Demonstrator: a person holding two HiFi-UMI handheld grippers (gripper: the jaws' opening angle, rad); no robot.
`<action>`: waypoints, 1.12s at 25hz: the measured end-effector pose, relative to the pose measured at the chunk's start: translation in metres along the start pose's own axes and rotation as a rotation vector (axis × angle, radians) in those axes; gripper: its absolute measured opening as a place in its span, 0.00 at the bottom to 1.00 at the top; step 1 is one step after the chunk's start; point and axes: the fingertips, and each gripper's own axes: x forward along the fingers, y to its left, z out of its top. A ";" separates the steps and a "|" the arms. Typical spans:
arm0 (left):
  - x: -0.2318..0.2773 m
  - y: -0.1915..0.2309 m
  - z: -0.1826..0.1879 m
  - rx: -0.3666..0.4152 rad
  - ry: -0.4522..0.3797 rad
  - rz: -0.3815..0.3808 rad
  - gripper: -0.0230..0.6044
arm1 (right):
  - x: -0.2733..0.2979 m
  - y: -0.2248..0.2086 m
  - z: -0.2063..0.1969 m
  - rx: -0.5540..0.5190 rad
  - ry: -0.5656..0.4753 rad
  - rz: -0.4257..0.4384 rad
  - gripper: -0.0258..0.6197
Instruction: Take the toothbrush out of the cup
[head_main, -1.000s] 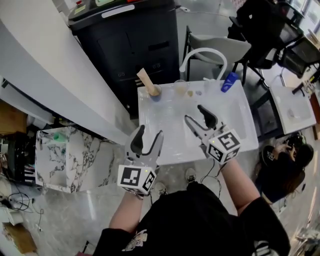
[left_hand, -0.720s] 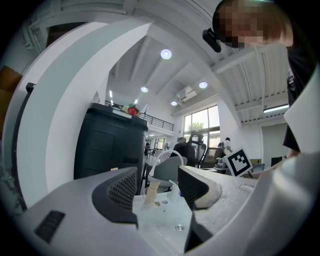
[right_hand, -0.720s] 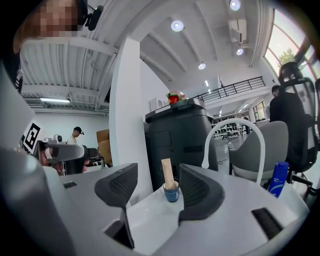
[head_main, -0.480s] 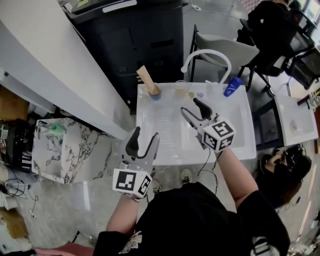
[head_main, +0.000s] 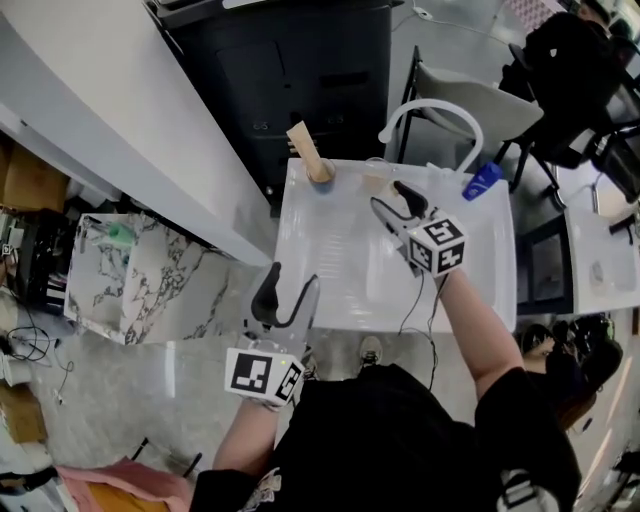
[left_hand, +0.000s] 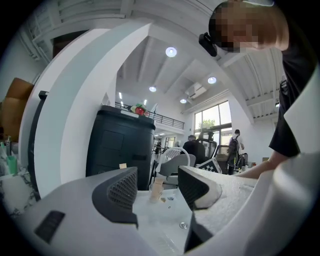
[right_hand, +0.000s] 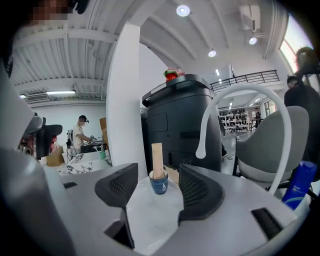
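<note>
I'm looking at a white tabletop in front of a dark bin. The toothbrush stands tilted in the blue cup at the tabletop's back left corner. My right hand-held gripper hovers near, jaws apart and empty, facing the cup. My left hand-held gripper, also released, hangs at the front edge.

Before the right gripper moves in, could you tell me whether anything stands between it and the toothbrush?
Nothing visible does. In the right gripper view, the cup holding the toothbrush lines up between the open fingers of the right gripper, with only bare sink before it.
</note>
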 end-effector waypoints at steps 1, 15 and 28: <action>-0.001 0.000 -0.001 -0.002 0.001 0.007 0.42 | 0.005 -0.004 -0.003 0.000 0.010 0.003 0.43; -0.008 0.009 -0.021 -0.020 0.049 0.095 0.42 | 0.071 -0.045 -0.061 -0.021 0.156 0.036 0.41; -0.025 0.021 -0.030 -0.043 0.073 0.191 0.42 | 0.100 -0.061 -0.088 -0.073 0.217 0.013 0.25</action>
